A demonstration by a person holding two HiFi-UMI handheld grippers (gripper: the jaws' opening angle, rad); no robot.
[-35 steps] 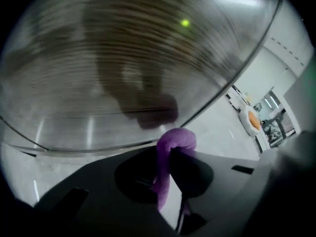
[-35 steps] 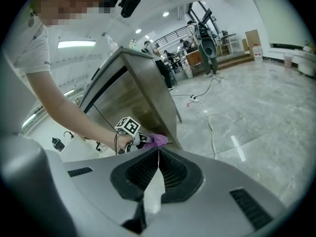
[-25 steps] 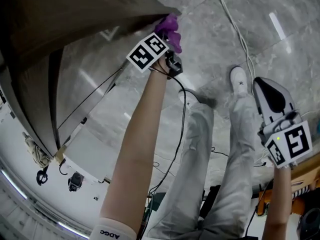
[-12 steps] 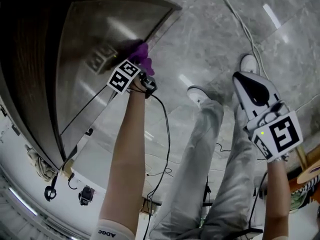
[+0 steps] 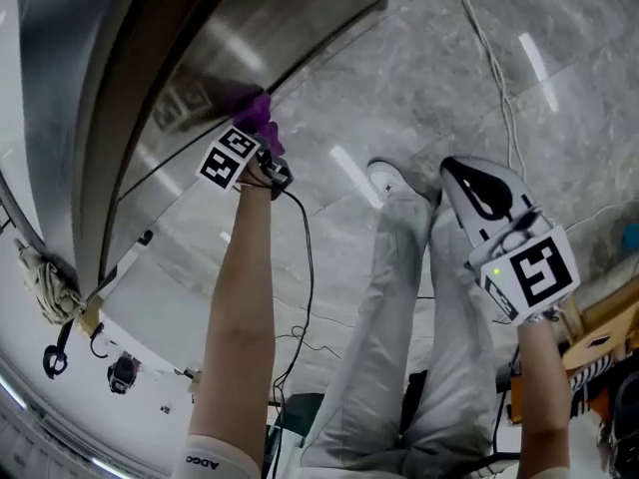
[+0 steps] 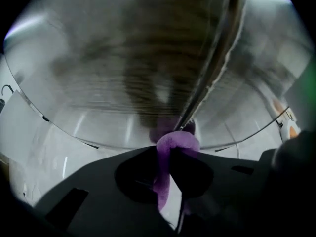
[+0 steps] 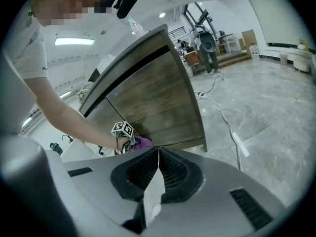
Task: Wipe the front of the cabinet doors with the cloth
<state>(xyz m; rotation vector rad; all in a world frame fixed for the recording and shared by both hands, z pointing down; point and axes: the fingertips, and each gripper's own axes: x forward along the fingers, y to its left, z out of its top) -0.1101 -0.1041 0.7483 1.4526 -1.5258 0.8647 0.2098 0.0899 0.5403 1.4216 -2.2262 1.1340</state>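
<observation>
Cabinet door (image 6: 148, 73) fills the upper part of the left gripper view, its grain smeared to a blur. At centre only a purple loop of the cloth (image 6: 173, 142) shows; the rest is buried between the dark jaws. In the head view the cabinet (image 5: 200, 48) runs off the top and left edges, and the left gripper (image 5: 257, 138) hides its jaws behind cloth and marker cube.
</observation>
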